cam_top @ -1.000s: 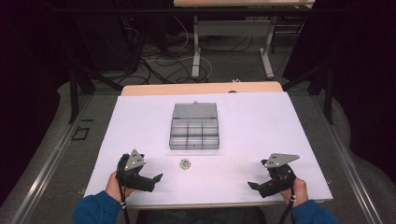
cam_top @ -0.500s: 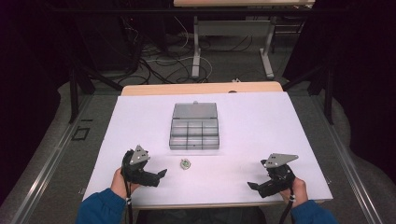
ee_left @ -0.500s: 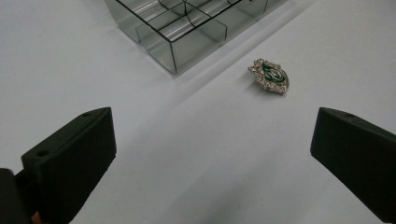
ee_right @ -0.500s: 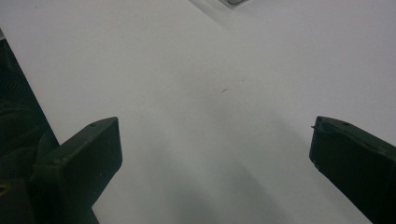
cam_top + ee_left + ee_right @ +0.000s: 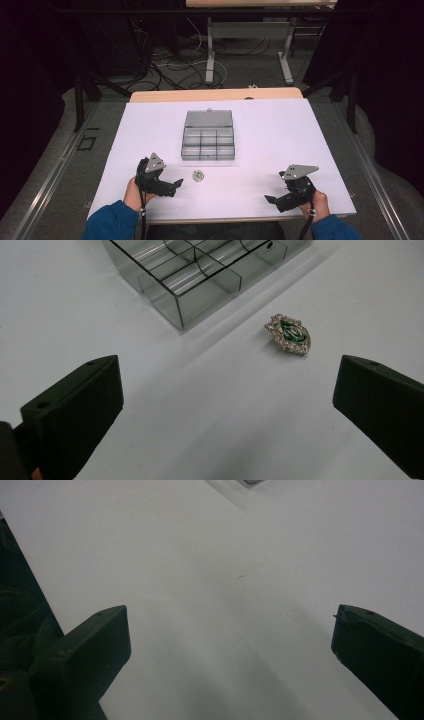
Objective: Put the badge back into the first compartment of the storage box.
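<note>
Small jewelled brooch [image 5: 289, 333], gilt rim with green centre, lies flat on the white bench [image 5: 280, 135], just near of the clear compartment box [image 5: 208, 135] and a little right of the left gripper [image 5: 176, 184], whose jaws are spread wide and aimed at it with nothing between them. Right gripper [image 5: 268, 199] rests near the right near edge, jaws likewise spread and empty. Judgement: approach low, centre the brooch between the jaws, close across its narrower width on the rim so the flat piece does not skid.

Overhead camera, two low tabletop close-ups
</note>
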`<state>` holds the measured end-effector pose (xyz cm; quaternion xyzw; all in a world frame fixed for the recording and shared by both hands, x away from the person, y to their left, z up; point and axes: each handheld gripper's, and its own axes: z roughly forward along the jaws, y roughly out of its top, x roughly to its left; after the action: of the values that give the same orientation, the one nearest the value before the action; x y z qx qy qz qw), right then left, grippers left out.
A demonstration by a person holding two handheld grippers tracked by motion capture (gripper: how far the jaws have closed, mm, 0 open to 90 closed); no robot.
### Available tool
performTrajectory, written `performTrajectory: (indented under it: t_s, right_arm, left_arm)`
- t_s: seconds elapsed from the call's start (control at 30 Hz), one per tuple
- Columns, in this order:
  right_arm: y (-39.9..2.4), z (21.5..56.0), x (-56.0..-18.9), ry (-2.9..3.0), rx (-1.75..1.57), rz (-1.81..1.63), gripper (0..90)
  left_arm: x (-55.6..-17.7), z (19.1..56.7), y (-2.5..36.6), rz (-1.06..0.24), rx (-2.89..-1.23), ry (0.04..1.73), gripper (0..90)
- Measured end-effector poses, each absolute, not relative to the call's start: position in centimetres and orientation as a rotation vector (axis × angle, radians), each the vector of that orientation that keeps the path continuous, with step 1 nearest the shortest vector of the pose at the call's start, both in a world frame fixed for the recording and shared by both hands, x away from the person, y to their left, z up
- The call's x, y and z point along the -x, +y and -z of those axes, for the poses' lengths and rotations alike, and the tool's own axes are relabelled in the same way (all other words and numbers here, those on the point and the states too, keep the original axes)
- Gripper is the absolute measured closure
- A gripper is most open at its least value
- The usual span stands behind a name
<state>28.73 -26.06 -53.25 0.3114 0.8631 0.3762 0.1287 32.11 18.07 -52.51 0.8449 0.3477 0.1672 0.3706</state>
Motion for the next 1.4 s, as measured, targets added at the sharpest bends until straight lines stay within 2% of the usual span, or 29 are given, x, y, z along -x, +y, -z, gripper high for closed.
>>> performTrajectory:
  t_s: [1.0, 1.2, 1.4]
  right_arm:
    - [-26.2, 53.3, -28.8, 2.513, -0.89, -1.095, 2.3]
    - [-26.2, 53.3, -28.7, 2.51, -0.902, -1.092, 2.4]
    - [-26.2, 53.3, -28.7, 2.515, -0.892, -1.08, 2.4]
  left_arm:
    - [-35.2, 53.8, 13.2, -0.356, -2.218, 0.876, 1.2]
    - [-35.9, 54.3, 12.5, -0.338, -2.231, 0.892, 9.7]
    - [-35.9, 54.7, 12.3, -0.281, -2.247, 0.883, 26.2]
